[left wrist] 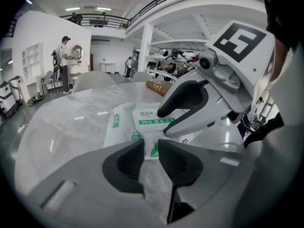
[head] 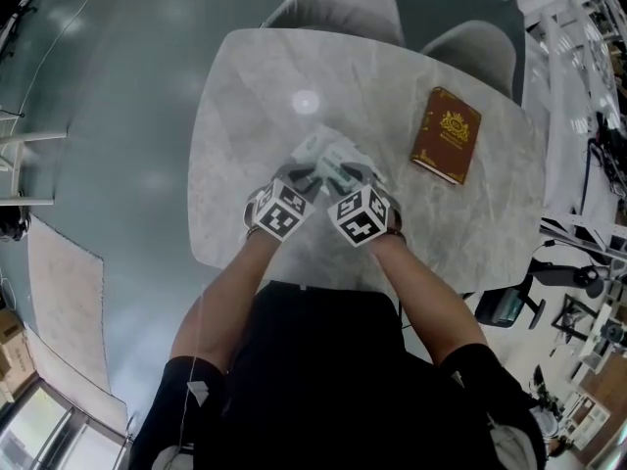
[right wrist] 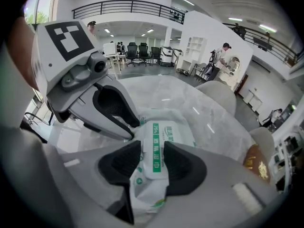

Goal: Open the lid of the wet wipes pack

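Note:
The wet wipes pack (head: 329, 151), white with green print, lies flat near the middle of the marble table (head: 240, 116). Both grippers meet over its near end. My left gripper (left wrist: 151, 158) is open by a narrow gap, and the pack's near edge (left wrist: 124, 127) shows just past its tips, with bare table between the pads. My right gripper (right wrist: 152, 163) is open, its pads flanking the near end of the lid (right wrist: 159, 146) without visibly pressing it. In the head view the left gripper (head: 299, 177) is at the pack's left and the right gripper (head: 344, 177) at its right.
A brown book with gold ornament (head: 446, 135) lies on the table's far right. Two grey chairs (head: 338, 3) (head: 480, 52) stand behind the table. The person's legs are at the near table edge. People stand far off in the hall (left wrist: 62, 61).

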### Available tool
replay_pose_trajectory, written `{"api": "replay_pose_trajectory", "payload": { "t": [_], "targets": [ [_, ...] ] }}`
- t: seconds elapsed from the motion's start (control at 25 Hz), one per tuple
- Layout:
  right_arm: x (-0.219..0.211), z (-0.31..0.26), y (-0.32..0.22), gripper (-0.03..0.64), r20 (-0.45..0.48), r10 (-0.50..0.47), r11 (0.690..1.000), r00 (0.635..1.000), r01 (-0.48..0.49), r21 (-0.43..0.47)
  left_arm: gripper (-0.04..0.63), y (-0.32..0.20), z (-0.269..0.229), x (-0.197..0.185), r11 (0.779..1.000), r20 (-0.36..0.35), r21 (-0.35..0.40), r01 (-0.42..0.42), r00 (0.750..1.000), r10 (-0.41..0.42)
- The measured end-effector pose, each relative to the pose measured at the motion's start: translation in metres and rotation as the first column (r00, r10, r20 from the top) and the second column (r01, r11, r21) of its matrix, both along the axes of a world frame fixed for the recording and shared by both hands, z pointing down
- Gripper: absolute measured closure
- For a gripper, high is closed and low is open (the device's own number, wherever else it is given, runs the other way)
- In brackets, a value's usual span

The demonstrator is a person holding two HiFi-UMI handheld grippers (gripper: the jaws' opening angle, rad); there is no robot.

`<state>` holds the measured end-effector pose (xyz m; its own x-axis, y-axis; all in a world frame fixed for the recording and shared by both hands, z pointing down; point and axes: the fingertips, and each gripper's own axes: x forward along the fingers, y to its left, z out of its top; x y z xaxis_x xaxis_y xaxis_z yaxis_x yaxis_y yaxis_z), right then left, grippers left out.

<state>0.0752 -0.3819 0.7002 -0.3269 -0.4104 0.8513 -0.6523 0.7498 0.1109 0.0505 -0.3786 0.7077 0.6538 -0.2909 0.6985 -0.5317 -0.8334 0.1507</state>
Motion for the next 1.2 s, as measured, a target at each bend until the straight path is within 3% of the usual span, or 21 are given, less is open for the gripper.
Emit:
{"api": "replay_pose_trajectory", "payload": {
  "t": [0.28, 0.56, 1.2],
  "targets": [
    [-0.001, 0.0, -0.005, 0.47, -0.004, 0.004, 1.0, 1.0, -0.004, -0.022, 0.509, -0.001, 0.001, -0.001, 1.0, -0.005, -0.004, 0.018, 1.0, -0.018],
    [-0.001, -0.004, -0.003, 0.486, -0.042, -0.049, 0.998, 0.998, 0.051, 0.036, 0.518, -0.001, 0.002, 0.0, 1.0, 0.043, -0.002, 0.005, 0.999, -0.005],
    [-0.002, -0.024, -0.002, 0.537, 0.015, -0.05, 0.999, 0.999, 0.05, -0.022, 0.525, 0.0, 0.002, 0.0, 1.0, 0.034, -0.002, 0.001, 0.999, -0.001]
  ]
}}
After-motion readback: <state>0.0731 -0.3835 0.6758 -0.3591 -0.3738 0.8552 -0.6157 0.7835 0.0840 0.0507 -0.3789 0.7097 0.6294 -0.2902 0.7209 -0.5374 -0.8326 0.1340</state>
